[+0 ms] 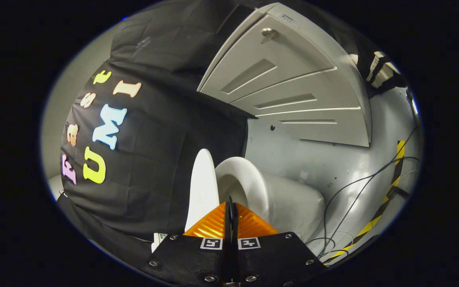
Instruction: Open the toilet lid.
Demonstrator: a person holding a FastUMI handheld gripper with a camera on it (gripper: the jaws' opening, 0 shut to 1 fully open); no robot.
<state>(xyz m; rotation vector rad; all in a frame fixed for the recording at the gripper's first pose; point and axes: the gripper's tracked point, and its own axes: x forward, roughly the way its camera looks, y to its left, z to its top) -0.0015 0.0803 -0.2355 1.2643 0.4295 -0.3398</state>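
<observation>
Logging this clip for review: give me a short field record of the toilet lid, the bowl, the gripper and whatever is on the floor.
lid: toilet lid raised, swung up off the bowl toward the black cloth wall
bowl: toilet bowl open, white rim exposed, just beyond the fingertips
gripper: gripper has its orange fingers closed together, nothing between them
floor: grey, with loose cables and yellow-black tape
background: white panelled door beyond the toilet
task state: lid appears open
</observation>
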